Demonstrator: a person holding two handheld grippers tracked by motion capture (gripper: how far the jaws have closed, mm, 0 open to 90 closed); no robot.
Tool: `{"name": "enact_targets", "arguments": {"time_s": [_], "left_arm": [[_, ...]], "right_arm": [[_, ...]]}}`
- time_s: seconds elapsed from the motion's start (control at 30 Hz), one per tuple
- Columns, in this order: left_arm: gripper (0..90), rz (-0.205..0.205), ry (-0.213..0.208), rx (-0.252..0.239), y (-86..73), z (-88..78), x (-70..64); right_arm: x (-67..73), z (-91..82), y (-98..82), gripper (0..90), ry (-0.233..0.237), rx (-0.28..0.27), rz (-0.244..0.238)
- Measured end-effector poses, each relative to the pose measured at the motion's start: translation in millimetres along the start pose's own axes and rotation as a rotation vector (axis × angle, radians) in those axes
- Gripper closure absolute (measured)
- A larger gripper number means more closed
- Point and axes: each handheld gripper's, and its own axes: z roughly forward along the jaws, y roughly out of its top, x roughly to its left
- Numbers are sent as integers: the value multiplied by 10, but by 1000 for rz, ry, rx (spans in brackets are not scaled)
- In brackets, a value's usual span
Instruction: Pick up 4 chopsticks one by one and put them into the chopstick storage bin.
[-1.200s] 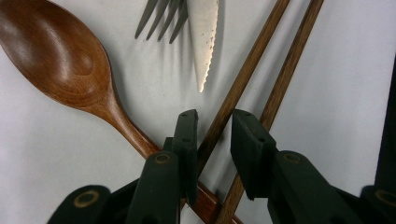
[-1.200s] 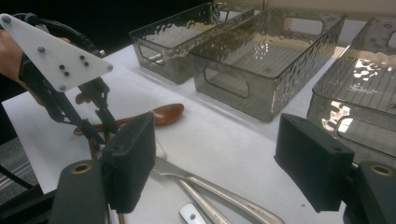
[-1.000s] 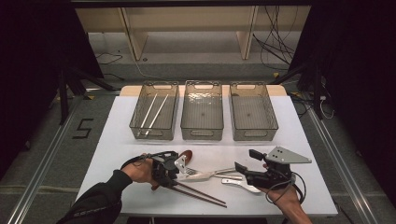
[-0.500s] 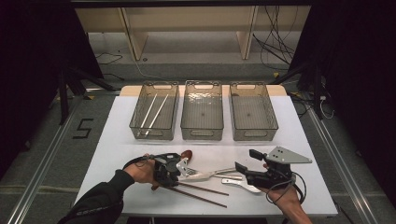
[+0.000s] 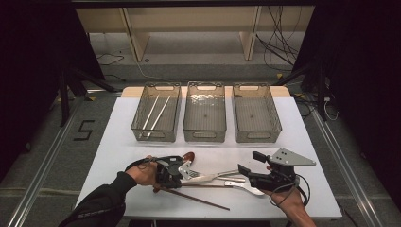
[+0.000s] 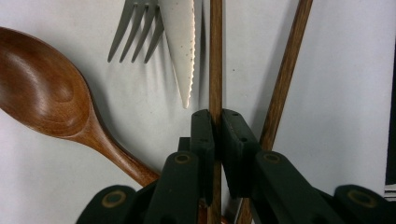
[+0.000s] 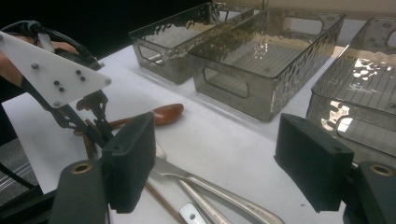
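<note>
On the counter (image 5: 118, 142), three bins stand in a row at twelve o'clock, the left bin (image 5: 157, 111) holding two pale sticks, while a spoon (image 6: 42, 88), fork (image 6: 135, 25) and knife (image 6: 181, 42) crowd the near edge. At about seven o'clock the left tool (image 6: 215, 123) has just been closing and now pinches one brown chopstick (image 6: 215, 56), its twin (image 6: 285, 74) lying loose just beside it. At five o'clock the right tool (image 7: 215, 154) stands wide, holding nothing, above the cutlery handles.
</note>
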Motion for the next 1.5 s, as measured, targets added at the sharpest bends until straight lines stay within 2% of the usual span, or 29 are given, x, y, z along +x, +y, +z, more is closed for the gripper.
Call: {"name": "enact_targets", "arguments": {"time_s": [0.27,0.5,0.6,0.7,0.83,1.0,1.13,1.23,1.37,1.5], "left_arm": [[834,19,-11,-13,-12,-51,-15],[835,24,3,-22,-8,-93,-28],[835,16,7,-48,-1,-135,-43],[835,29,16,-68,6,-213,-54],[835,18,28,-116,10,-309,-63],[834,-37,59,-172,-19,-462,-10],[834,-87,100,-211,-73,-578,38],[835,-153,129,-257,-113,-667,76],[834,-246,209,-301,-163,-791,158],[835,-344,263,-351,-246,-864,261]], "right_arm": [[0,-1,1,296,0,0,1],[-1,3,-2,296,1,2,1],[-9,4,-2,296,1,0,5],[-13,3,-2,296,0,0,7],[-9,0,0,296,0,-1,5],[-9,-19,-1,296,-4,-6,8],[-16,-13,-2,296,-4,-3,8],[-13,-6,1,296,-2,-4,4],[-11,-8,-2,296,-4,-4,3],[-13,-13,-3,296,-5,-2,8]]}}
